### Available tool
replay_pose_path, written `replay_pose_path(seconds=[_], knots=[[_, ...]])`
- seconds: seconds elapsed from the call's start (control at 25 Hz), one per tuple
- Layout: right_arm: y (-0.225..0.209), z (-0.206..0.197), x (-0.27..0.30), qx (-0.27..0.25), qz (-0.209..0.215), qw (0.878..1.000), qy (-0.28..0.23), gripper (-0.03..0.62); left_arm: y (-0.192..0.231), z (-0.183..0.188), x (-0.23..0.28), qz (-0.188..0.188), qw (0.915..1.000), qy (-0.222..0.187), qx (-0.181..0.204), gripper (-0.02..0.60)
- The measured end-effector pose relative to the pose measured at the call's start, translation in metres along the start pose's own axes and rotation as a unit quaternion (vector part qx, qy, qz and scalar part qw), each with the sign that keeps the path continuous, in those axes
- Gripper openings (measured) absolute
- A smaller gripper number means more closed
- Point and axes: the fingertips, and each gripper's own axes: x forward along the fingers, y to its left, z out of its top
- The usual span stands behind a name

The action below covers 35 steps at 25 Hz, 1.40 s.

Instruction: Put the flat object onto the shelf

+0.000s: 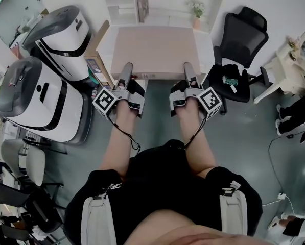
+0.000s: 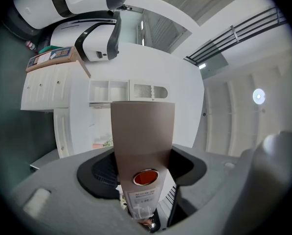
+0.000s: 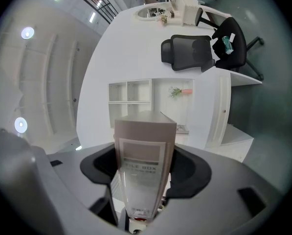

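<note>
The flat object is a beige file box (image 1: 155, 52), held level in front of me over a white cabinet. My left gripper (image 1: 125, 74) grips its near left edge and my right gripper (image 1: 189, 73) its near right edge. In the left gripper view the box (image 2: 142, 131) stands between the black pads (image 2: 101, 173), showing a round red finger hole. In the right gripper view its labelled spine (image 3: 143, 160) fills the gap between the pads (image 3: 190, 173). The white shelf (image 1: 125, 4) stands just beyond the box, against the wall.
Two large white and grey machines (image 1: 42, 101) (image 1: 60, 32) stand at the left. A black office chair (image 1: 239, 50) is at the right. On the shelf are a small potted plant (image 1: 197, 9) and an upright book (image 1: 143, 6).
</note>
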Motion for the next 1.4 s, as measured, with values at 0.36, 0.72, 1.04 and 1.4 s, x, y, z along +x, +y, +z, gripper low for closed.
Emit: replay_pose_path(seconds=[0.36,0.72,1.04,1.4], knots=[[-0.013,0.004,0.034,-0.005,0.002,1.0,-0.004,0.279,0.022,0.013,0.027,0.002,0.9999,0.01,-0.005,0.288],[-0.021,0.023,0.125,-0.012,0.017,1.0,0.002,0.279,0.043,0.044,0.107,-0.008,0.9999,0.007,-0.001,0.285],[-0.039,0.062,0.24,-0.012,0.019,1.0,0.003,0.279,0.075,0.071,0.22,-0.009,0.9999,0.006,0.0,0.287],[-0.063,0.106,0.353,-0.011,0.01,1.0,0.004,0.279,0.112,0.096,0.337,0.001,1.0,0.007,0.002,0.287]])
